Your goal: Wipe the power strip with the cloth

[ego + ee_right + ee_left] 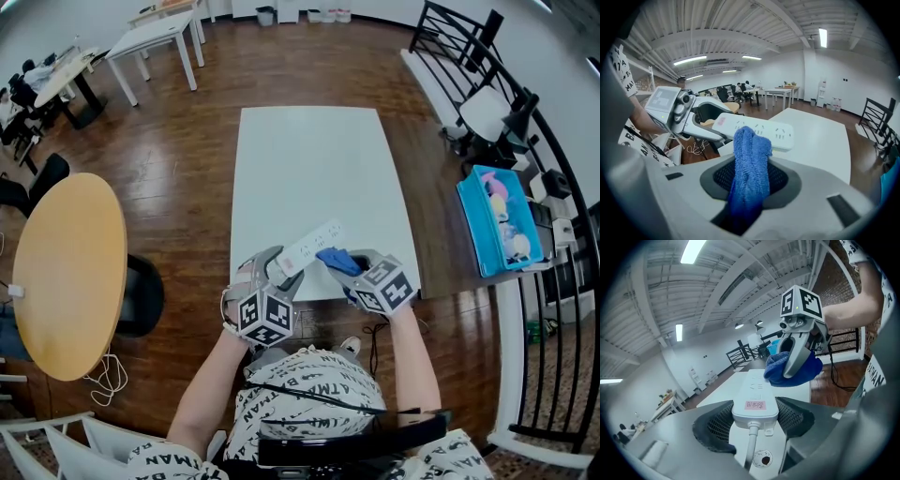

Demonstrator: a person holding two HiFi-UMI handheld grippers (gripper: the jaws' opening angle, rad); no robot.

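While gripped, one power strip, one cloth

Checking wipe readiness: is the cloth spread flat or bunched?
Bunched: the cloth is a folded wad pinched in the right gripper.

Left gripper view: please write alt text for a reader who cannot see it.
The left gripper clamps the cord end of a white power strip in its tongs, above a white table. Beyond, the right gripper holds a blue cloth at the strip's far part.
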